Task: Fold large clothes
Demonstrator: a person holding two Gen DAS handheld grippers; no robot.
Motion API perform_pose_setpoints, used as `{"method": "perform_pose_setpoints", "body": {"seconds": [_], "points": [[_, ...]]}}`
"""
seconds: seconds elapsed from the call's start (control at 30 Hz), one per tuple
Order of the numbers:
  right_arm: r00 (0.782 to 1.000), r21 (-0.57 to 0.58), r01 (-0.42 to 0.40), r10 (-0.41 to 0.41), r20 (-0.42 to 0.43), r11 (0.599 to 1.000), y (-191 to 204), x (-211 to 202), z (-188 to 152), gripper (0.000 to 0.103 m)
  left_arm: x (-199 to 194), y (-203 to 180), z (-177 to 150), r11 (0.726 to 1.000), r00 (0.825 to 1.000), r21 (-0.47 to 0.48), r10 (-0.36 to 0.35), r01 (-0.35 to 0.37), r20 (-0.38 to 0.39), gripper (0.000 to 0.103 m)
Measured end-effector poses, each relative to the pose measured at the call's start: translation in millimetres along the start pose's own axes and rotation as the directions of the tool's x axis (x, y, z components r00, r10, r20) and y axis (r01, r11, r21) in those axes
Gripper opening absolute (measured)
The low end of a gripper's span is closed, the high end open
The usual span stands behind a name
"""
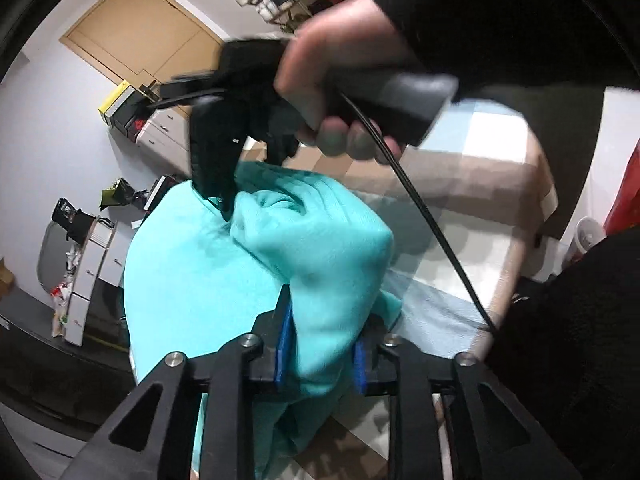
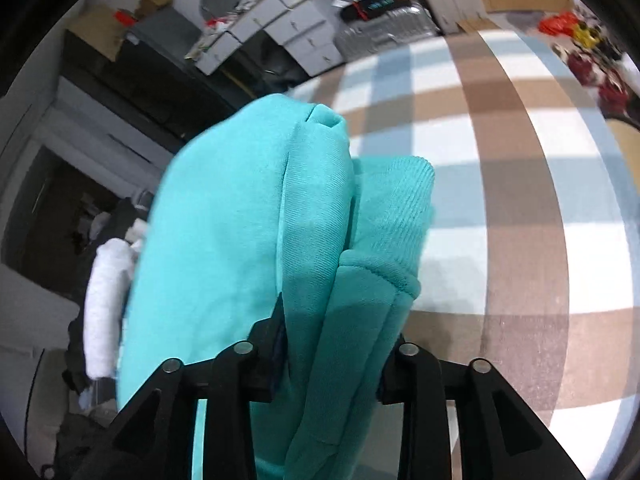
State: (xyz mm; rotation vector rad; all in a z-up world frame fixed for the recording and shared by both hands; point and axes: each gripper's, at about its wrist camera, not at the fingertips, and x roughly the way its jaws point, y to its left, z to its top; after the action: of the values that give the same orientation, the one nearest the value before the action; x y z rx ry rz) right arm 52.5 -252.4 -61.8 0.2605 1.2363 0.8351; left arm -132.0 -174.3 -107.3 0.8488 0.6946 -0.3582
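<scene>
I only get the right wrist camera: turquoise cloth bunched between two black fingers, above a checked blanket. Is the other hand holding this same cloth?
Observer: Yes. In the left wrist view the left gripper has a fold of the turquoise garment between its blue pads.
Operator: What does my gripper look like from there?
Observer: The right gripper points down with its tip in the garment, and a hand in a black sleeve grips its handle.
Operator: Anything attached to it?
Observer: A black cable runs from the handle down across the picture.
</scene>
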Motion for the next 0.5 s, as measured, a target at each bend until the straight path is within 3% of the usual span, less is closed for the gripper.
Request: {"method": "perform_pose_setpoints", "body": {"seconds": [0.07,0.1,0.13,0.17,0.2,0.27,0.33,0.43,0.5], "points": [[1.000,0.017,-0.027,0.027,0.006,0.999,-8.1,1.3,-1.5,0.036,-21.0,11.9,-2.2,0.991,0.995,-0.084,-0.097,0.099,0.032,0.021],[0.999,0.022,-0.036,0.036,0.009,0.999,-11.3,0.6,-2.4,0.036,-42.9,27.8,-4.5,0.965,0.979,-0.169,-0.189,0.199,0.072,0.025],[0.999,0.022,-0.035,0.035,0.011,0.999,-12.8,-0.2,-3.3,0.036,-54.6,37.0,-6.8,0.945,0.969,-0.218,-0.231,0.246,0.090,0.031],[0.999,0.021,-0.031,0.031,0.018,0.999,-14.1,-1.3,-5.2,0.036,-69.9,51.9,-9.7,0.917,0.957,-0.276,-0.265,0.288,0.119,0.051],[0.999,0.024,-0.030,0.029,0.023,0.999,-15.6,-2.2,-6.9,0.036,-88.7,71.4,-13.0,0.899,0.958,-0.338,-0.235,0.278,0.162,0.076],[0.999,0.037,-0.040,0.039,0.033,0.999,-16.4,-4.5,-10.2,0.036,-102.0,108.8,-23.0,0.885,0.965,-0.411,-0.133,0.219,0.227,0.092],[0.999,0.037,-0.029,0.027,0.045,0.999,-14.2,-4.6,-12.2,0.037,-96.8,139.7,-25.1,0.855,0.974,-0.486,-0.087,0.181,0.211,0.092],[0.997,0.001,0.033,-0.033,0.067,0.999,-1.6,-8.4,-15.9,0.038,-56.1,154.0,-21.6,0.847,0.991,-0.514,-0.107,0.136,0.085,0.091],[0.993,-0.036,0.089,-0.086,0.075,0.995,7.6,-12.3,-19.7,0.039,-20.5,144.4,-22.4,0.837,0.980,-0.521,-0.201,0.166,-0.010,0.087]]}}
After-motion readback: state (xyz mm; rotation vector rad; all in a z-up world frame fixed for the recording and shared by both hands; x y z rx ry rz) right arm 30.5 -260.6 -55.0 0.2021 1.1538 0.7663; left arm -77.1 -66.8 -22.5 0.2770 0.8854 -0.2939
